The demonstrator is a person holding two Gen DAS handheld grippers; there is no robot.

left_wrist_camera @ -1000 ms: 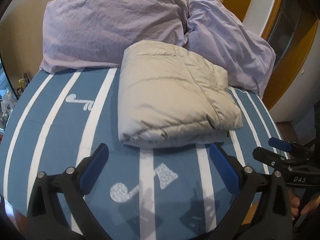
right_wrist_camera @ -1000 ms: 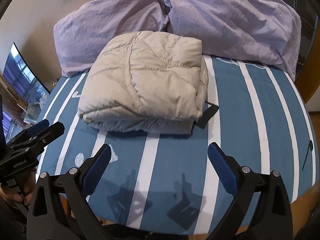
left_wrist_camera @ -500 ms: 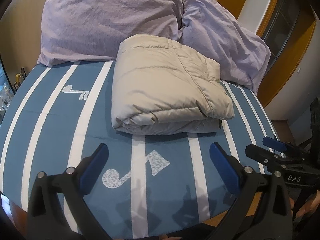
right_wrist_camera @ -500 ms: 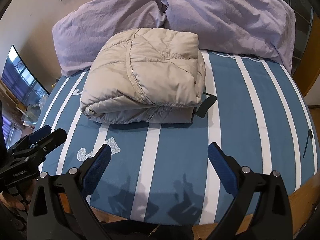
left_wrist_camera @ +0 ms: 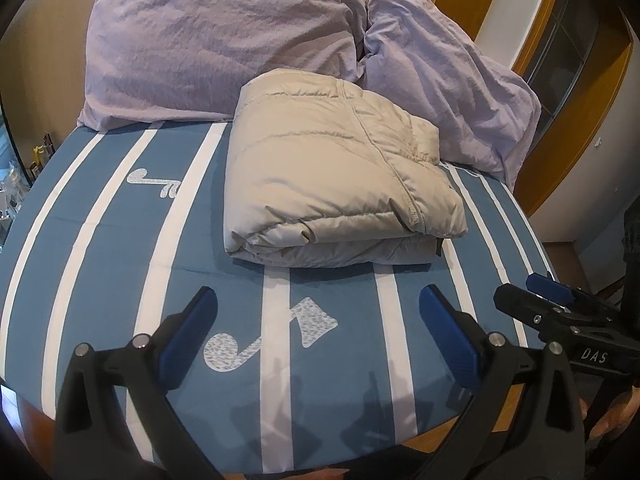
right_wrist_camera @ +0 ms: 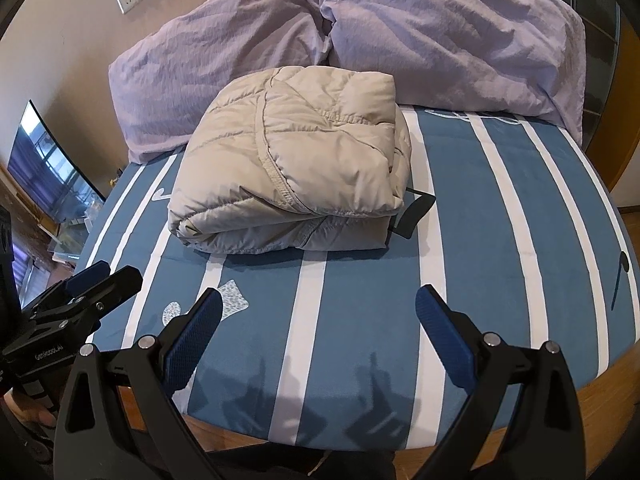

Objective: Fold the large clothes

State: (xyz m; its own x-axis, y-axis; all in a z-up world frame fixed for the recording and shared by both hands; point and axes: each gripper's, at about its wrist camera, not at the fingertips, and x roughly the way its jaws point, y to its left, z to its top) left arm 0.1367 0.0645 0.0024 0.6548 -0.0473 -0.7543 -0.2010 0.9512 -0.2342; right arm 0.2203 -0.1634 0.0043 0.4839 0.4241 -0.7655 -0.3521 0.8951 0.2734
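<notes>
While the folded jacket (left_wrist_camera: 340, 176) hides its black strap (right_wrist_camera: 414, 216) from the left view, both left gripper (left_wrist_camera: 316, 336) and right gripper (right_wrist_camera: 320, 332) gape wide, holding nothing.

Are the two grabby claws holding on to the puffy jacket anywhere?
No, nothing is held. The left hand-held gripper and right hand-held gripper are both open above the bed sheet, apart from the folded beige jacket.

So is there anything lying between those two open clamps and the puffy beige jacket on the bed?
Nothing visible. Only bare striped sheet lies between the left gripper, the right gripper and the folded jacket. The pillows sit behind it.
</notes>
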